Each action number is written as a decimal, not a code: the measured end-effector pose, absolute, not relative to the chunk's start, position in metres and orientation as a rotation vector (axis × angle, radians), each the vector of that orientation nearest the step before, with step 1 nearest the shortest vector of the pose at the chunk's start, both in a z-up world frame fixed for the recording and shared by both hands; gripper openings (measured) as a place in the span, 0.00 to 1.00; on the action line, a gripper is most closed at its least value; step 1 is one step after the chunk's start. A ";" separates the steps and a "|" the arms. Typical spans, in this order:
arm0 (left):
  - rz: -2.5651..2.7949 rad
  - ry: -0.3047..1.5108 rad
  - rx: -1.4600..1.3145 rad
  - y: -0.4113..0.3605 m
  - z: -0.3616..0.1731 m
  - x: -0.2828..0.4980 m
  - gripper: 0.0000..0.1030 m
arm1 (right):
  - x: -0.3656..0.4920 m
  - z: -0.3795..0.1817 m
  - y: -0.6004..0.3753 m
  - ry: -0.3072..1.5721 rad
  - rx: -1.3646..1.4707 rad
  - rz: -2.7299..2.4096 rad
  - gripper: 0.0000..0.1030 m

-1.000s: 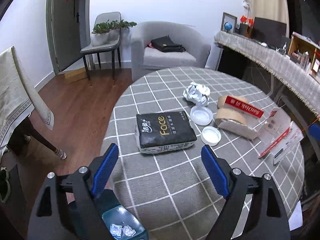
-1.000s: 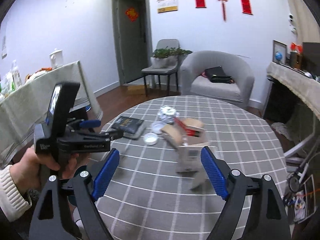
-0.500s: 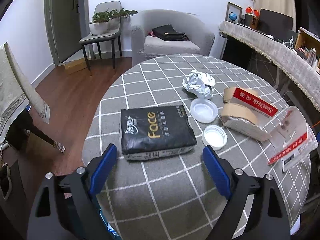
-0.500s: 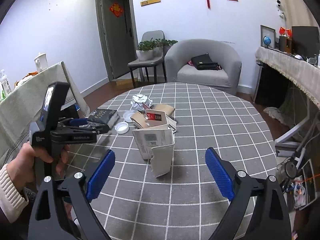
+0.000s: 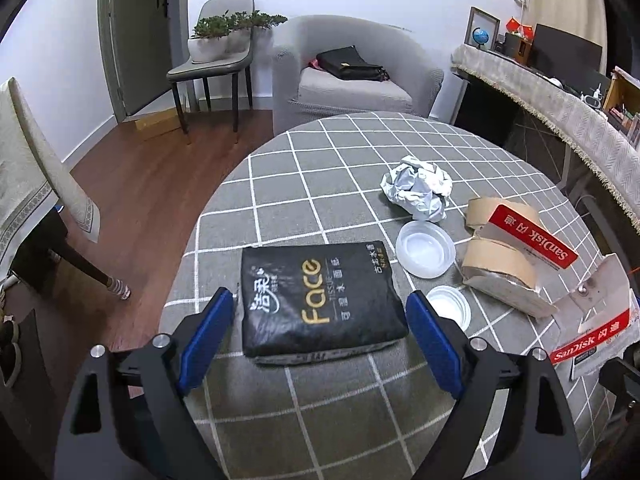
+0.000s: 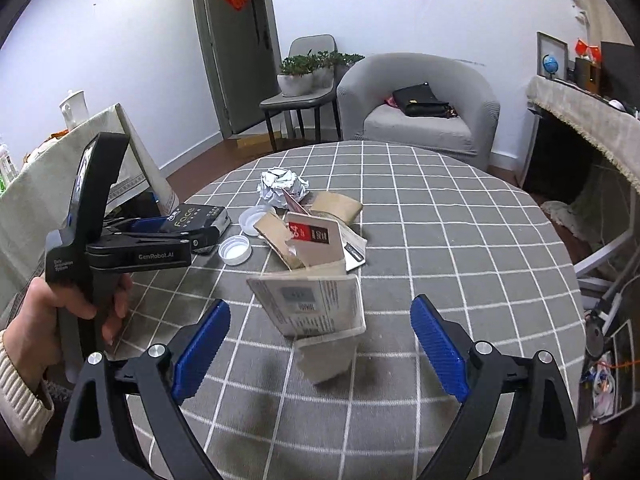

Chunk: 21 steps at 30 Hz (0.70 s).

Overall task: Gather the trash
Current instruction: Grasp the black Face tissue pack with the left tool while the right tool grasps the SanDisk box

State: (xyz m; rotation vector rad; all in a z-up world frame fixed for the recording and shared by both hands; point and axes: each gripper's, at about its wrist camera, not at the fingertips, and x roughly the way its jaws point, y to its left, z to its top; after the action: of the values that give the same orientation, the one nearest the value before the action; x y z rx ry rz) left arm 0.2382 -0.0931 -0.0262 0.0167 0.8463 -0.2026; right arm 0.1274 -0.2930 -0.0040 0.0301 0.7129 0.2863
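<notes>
The left gripper (image 5: 320, 334) has its blue jaws wide apart and nothing pressed between them. The near end of the black tissue pack (image 5: 318, 298) sits in that gap, one pad at each long side but neither touching it. The pack lies flat on the round checked table (image 5: 348, 412), its long axis running away from the gripper, so the jaws span its short width.

Taking the pack as the landmark: just to its right lie a clear lid (image 5: 425, 249) and a small white cap (image 5: 449, 307), the cap almost against the right pad. Beyond the lid, further from the gripper, is a crumpled foil ball (image 5: 418, 193). Right of the lid sits torn brown cardboard packaging with a red label (image 5: 516, 256).

The right gripper (image 6: 320, 348) is likewise spread open and empty; its jaws have just been opening. Straight ahead of it, between the pads but clear of them, stands a bent printed card (image 6: 316, 312), well to the right of the pack. The left hand (image 6: 60, 308) holds its tool over the pack's edge.

My judgement: the pack is hardly rubbish, so the left gripper is nearer the cap and lid, the right nearer the card, which it probably takes first.
</notes>
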 end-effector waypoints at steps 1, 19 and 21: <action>-0.201 0.851 0.019 -0.093 -0.027 0.239 0.87 | 0.131 -0.005 -0.291 0.718 0.023 0.286 0.90; -0.205 0.820 -0.041 -0.078 -0.022 0.234 0.70 | 0.150 -0.011 -0.278 0.736 -0.035 0.262 0.80; -0.211 0.809 -0.055 -0.074 -0.019 0.232 0.70 | 0.152 -0.013 -0.279 0.740 -0.033 0.253 0.77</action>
State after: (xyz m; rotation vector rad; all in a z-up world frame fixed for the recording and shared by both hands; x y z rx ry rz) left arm 0.2316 -0.0744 -0.0190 -0.0555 0.8089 -0.2112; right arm 0.1517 -0.2789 -0.0128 -0.0327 0.7402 0.2529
